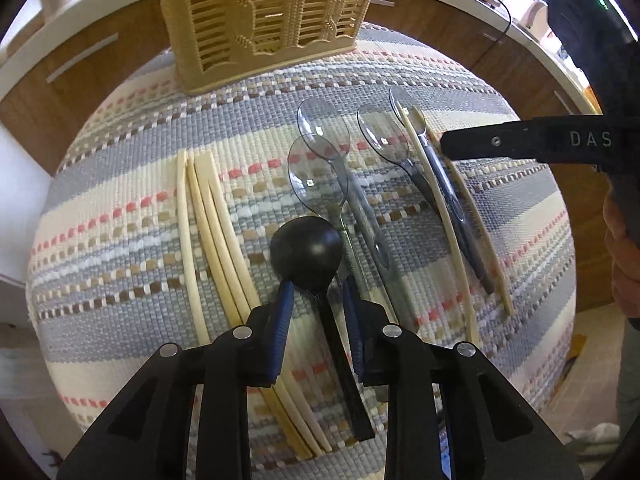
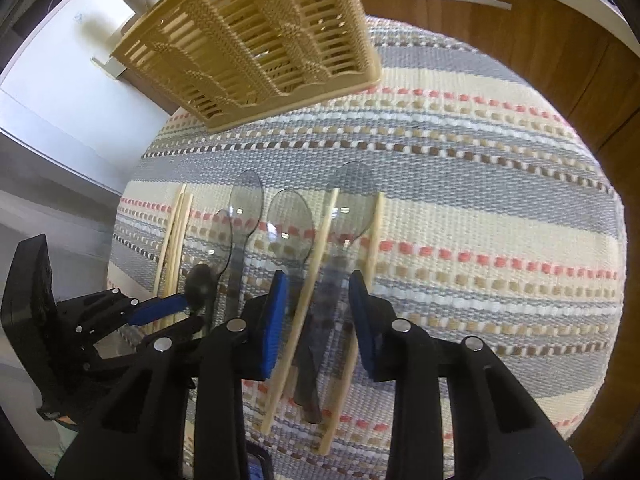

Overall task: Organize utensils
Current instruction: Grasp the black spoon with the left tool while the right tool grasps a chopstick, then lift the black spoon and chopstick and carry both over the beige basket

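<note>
On the striped woven mat (image 1: 120, 216): tan slatted plastic utensil basket (image 1: 264, 12) at far edge; bundle of pale chopsticks (image 1: 208, 224) left; four clear plastic spoons (image 1: 320, 168) centre and right. Left gripper (image 1: 316, 292), jaws spread, straddles black plastic spoon (image 1: 306, 250). Right gripper (image 2: 318, 292), jaws spread, brackets rightmost clear spoon (image 2: 352, 204) between two loose chopsticks (image 2: 308, 292), a detail only the right wrist view resolves; left view shows its side

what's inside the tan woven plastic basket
Through the slats of the tan woven plastic basket, pale sticks and something clear show faintly; the walls hide the rest.
</note>
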A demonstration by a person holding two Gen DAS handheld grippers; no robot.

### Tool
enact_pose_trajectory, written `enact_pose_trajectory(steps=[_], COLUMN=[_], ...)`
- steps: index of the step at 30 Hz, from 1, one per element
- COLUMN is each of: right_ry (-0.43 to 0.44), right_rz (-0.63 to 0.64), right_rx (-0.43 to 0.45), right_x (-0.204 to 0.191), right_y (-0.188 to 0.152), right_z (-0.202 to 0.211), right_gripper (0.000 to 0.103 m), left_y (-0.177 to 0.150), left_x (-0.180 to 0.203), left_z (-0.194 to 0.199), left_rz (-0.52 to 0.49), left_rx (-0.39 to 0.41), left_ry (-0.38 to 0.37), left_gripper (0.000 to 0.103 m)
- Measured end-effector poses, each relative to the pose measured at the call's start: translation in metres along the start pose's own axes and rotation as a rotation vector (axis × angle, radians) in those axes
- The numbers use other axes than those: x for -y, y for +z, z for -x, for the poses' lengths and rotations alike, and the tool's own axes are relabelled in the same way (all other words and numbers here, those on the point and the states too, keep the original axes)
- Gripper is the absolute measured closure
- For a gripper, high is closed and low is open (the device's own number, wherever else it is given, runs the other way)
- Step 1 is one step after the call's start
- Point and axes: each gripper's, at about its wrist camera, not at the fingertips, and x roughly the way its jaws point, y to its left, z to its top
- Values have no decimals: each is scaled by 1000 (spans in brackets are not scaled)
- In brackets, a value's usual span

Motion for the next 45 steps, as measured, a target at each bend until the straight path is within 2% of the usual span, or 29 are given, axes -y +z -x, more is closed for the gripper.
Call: enact_pose_trajectory(steps=[4,12,15,19,23,28,34,40,45], right_ry=[13,-19,-32,-35,-23,3,42,99,146], right_rz=[5,8,12,21,20,41,92,143,183], right_rx=[-23,-63,-76,-64,-52,-14,75,186,335], right_x=[-8,-19,-26,-34,-27,-24,-19,-25,-39], right_y=[4,10,9,7,6,2,-3,-4,6], right_z=[-10,-30,-40,-44,-36,-25,10,50,90], right_gripper=[82,83,92,97,98,99,99,100,100], left_y=[5,6,7,9,9,4,7,14,34], left_x=[5,4,3,5,2,-2,-12,-16,-17], left_z=[-4,-6,-7,-8,-8,11,46,89,122], left_rz=[-15,-23,-28,-37,-21,1,36,55,67], left_rx=[12,24,30,41,67,153,267,419,535], left_ry=[37,43,52,71,52,2,-41,-63,-61], left_gripper=[85,88,88,93,97,99,99,99,99])
